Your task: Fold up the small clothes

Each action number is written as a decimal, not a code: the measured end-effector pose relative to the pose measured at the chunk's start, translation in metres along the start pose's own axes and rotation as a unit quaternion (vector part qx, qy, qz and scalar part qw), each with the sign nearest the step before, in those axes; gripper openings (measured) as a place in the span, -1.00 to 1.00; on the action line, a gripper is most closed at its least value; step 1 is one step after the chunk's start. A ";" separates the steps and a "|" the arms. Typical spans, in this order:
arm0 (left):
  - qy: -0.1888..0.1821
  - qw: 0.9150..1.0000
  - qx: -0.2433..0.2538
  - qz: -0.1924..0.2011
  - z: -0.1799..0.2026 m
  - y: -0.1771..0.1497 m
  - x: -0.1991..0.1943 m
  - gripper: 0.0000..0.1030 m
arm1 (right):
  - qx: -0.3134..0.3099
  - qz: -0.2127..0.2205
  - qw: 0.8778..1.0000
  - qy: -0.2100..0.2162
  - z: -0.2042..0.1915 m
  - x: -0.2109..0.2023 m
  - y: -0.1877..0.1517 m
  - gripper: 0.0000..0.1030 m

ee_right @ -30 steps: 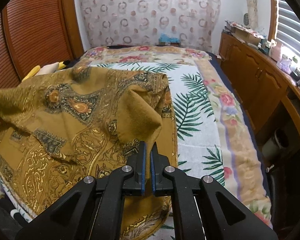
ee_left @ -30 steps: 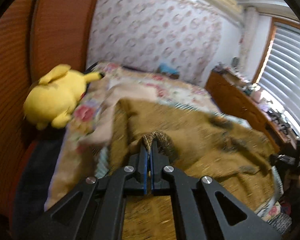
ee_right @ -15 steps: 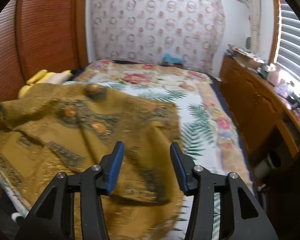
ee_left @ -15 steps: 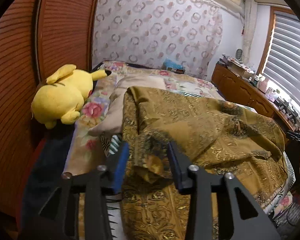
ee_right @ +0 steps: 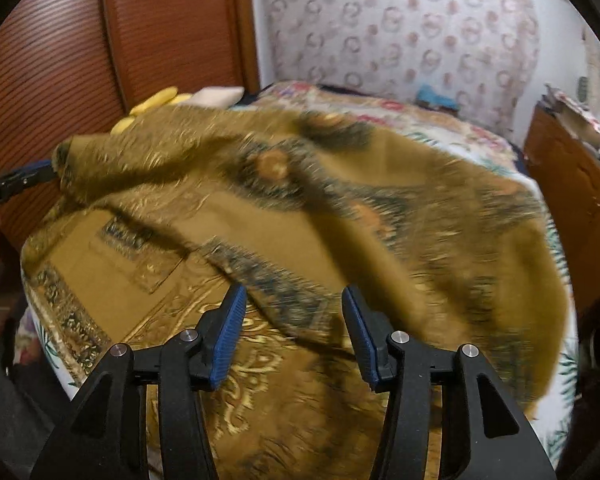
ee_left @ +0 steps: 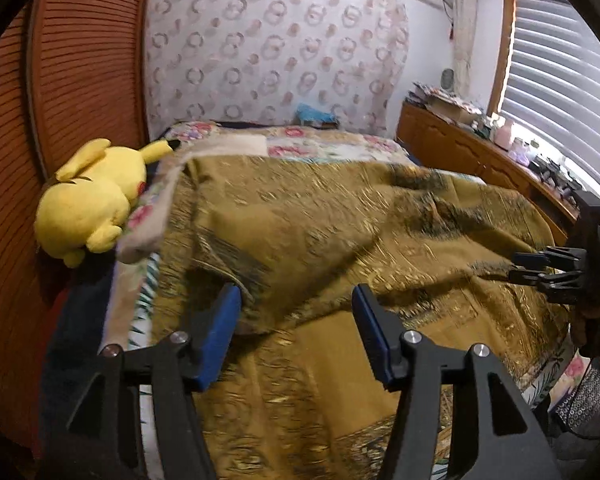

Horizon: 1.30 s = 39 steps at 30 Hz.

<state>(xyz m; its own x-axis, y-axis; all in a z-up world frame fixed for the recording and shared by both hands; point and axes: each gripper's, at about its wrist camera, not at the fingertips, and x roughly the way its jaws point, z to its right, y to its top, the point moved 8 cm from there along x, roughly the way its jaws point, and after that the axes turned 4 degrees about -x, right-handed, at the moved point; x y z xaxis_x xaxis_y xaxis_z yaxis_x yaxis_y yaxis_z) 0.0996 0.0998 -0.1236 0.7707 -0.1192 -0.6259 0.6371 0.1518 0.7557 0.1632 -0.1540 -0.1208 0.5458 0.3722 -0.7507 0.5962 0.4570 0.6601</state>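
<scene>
A mustard-gold patterned cloth lies spread and partly doubled over on the bed, blurred by motion. My left gripper hovers over its near part with the jaws opening. A raised fold of the cloth lies between the blue pads, which do not press on it. My right gripper stands open above the cloth, nothing pinched. The right gripper also shows at the right edge of the left wrist view. In the right wrist view the left gripper sits by the cloth's far left corner.
A yellow plush toy lies at the bed's left side by a slatted wooden door. A beige pillow and the floral sheet lie behind. A cluttered wooden cabinet runs under the blinds.
Both grippers were shut on the cloth a second ago and have opened and let it go. The lifted cloth has dropped onto the bed, and both grippers have shifted sideways.
</scene>
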 end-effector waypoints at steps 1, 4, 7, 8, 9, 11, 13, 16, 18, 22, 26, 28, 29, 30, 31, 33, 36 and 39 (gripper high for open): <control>-0.005 1.000 0.003 -0.006 0.006 -0.002 0.004 0.11 | -0.002 -0.009 1.000 0.004 -0.003 0.007 -0.001 -0.02; -0.014 0.999 0.023 -0.024 0.022 -0.005 0.018 0.11 | -0.013 -0.031 0.999 0.001 -0.008 0.020 -0.008 -0.04; -0.027 0.998 0.041 -0.046 0.037 -0.005 0.033 0.11 | -0.019 -0.033 0.999 -0.012 -0.006 0.022 -0.007 -0.29; -0.034 0.997 0.048 -0.056 0.043 -0.005 0.041 0.11 | -0.017 -0.033 0.999 -0.014 -0.004 0.021 -0.007 -0.38; -0.035 0.996 0.054 -0.063 0.047 -0.005 0.047 0.11 | -0.017 -0.033 0.999 -0.016 -0.002 0.021 -0.007 -0.53; -0.036 0.994 0.070 -0.077 0.055 -0.004 0.058 0.11 | -0.018 -0.032 0.999 -0.019 0.002 0.021 -0.007 -0.73; -0.042 0.991 0.086 -0.094 0.064 -0.007 0.066 0.11 | -0.018 -0.028 0.999 -0.010 0.002 0.019 -0.007 -0.89; -0.054 0.986 0.103 -0.117 0.072 -0.014 0.074 0.11 | -0.019 -0.015 1.000 -0.011 0.002 0.013 -0.006 -0.92; -0.051 0.984 0.115 -0.126 0.074 -0.018 0.077 0.11 | -0.017 0.000 1.000 -0.008 0.002 0.002 -0.004 -0.92; -0.043 0.982 0.131 -0.129 0.074 -0.020 0.080 -0.06 | -0.018 0.015 1.000 -0.008 -0.001 -0.008 0.003 -0.93; -0.045 0.981 0.147 -0.120 0.075 -0.017 0.075 -0.87 | -0.016 0.020 1.000 -0.007 0.000 -0.011 0.006 -0.93; -0.044 0.980 0.156 -0.112 0.076 -0.015 0.069 -1.00 | -0.015 0.023 1.000 -0.002 -0.001 -0.012 0.006 -0.93; -0.044 0.981 0.157 -0.105 0.078 -0.013 0.065 -1.00 | -0.015 0.025 1.000 0.001 -0.002 -0.014 0.006 -0.93; -0.050 0.982 0.152 -0.099 0.079 -0.011 0.058 -1.00 | -0.016 0.026 1.000 0.002 -0.003 -0.015 0.007 -0.93; -0.056 0.984 0.147 -0.089 0.080 -0.008 0.048 -1.00 | -0.018 0.028 0.999 0.003 -0.005 -0.017 0.007 -0.94; -0.065 0.986 0.137 -0.069 0.081 -0.002 0.026 -1.00 | -0.021 0.033 0.999 0.006 -0.008 -0.025 0.008 -0.94; -0.082 0.988 0.119 -0.046 0.079 0.002 -0.006 -1.00 | -0.021 0.044 0.999 0.022 -0.013 -0.043 0.008 -0.94; -0.087 0.988 0.119 -0.038 0.079 -0.004 -0.028 -1.00 | -0.025 0.051 0.998 0.036 -0.023 -0.062 0.005 -0.95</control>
<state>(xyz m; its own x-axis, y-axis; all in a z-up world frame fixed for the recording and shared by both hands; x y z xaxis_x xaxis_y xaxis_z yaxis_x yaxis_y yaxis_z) 0.0758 0.0253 -0.0933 0.6966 -0.2911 -0.6557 0.6604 -0.0968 0.7446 0.1191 -0.1557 -0.0714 0.5570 0.4755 -0.6809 0.5082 0.4533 0.7323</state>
